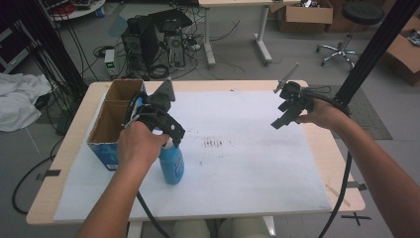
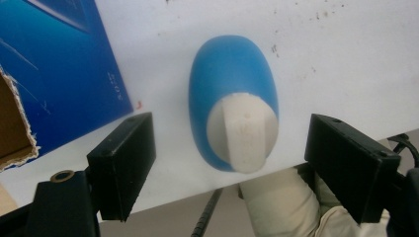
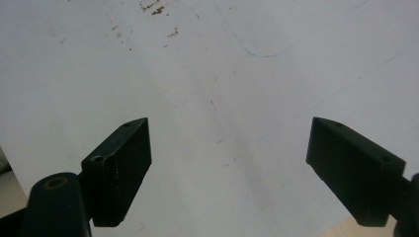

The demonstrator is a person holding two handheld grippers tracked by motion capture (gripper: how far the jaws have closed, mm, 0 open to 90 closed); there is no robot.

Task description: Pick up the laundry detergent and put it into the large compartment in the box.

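Tongs first: left tongs (image 2: 230, 163) are spread wide, nothing between the pads touching yet. They hang straight over the blue bottle (image 2: 232, 123), w/ its white cap (image 2: 242, 131) sitting roughly centred in the gap. Both jaws stand clear of the bottle's sides, abt equal room each way.

Bottle stands upright on the white sheet (image 1: 257, 163) near the front-left of the bench (image 1: 317, 148), just beside the open cardboard box (image 1: 111, 116) w/ blue printed sides. Long axis is vertical, so in the left gripper view I look down its length onto the cap. The cap is flattish, and its long side runs across the line between the jaws rather than along it, so I judge the pads would close on the narrow edges. Left hand (image 1: 141, 144) is the nearer one by far.

Right tongs (image 1: 289, 111) also open wide, empty, held over bare sheet at the right side, well apart from the bottle. Right hand (image 1: 322, 116) looks idle, as I read it.

Next move, my guess: drop the left tongs down around cap or shoulder, then squeeze.

Writing: faint small print on the box's blue side (image 2: 113, 86), too blurred to read. No brand legible on the bottle.
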